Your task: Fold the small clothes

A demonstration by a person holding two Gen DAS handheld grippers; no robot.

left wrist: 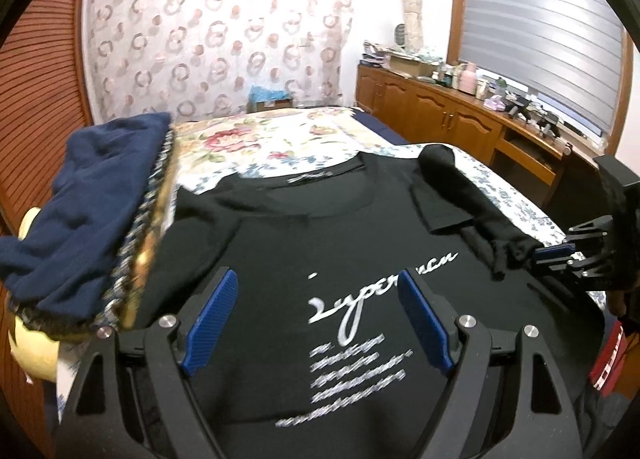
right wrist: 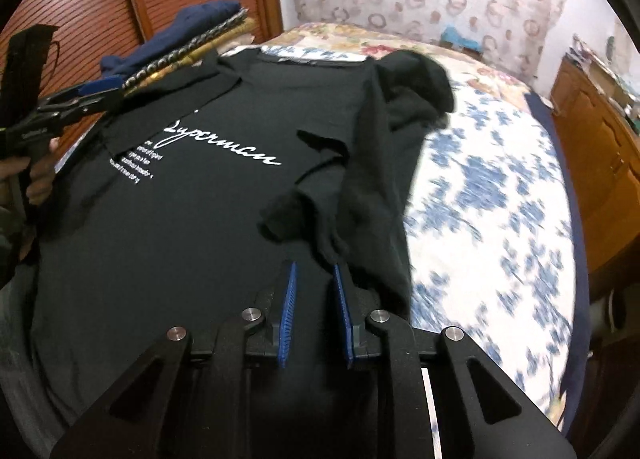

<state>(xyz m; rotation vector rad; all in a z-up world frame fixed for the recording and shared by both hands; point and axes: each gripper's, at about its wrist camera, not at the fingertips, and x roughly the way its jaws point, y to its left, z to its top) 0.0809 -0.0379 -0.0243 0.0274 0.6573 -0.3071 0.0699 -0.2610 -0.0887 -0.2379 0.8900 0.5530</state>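
T-shirt, black w/ white script on the chest, lies face up on the bed, collar at the far end. Its right sleeve and side are bunched and drawn inward over the body, so I judge I'm mid side-fold: right side coming across, left side not yet done.

Right tongs nearly clenched; the bunched sleeve fabric runs down to their tips, and in the left wrist view it looks pinched there, so I read them as grasping the sleeve edge. They point steeply down at the shirt, low over its right half.

Left tongs released, spread wide, nothing between the pads, hovering over the chest print, tilted moderately down. In the right wrist view a hand grips their handle at the shirt's left edge.

Next, imo: lay the right side flat along a straight line toward the middle, smooth the lump near the shoulder, let go. Then left tongs need the left sleeve or hem. Risk: fabric is crumpled, fold could land crooked.

Stack of folded clothes, navy on top, sits just beside the shirt's left shoulder.
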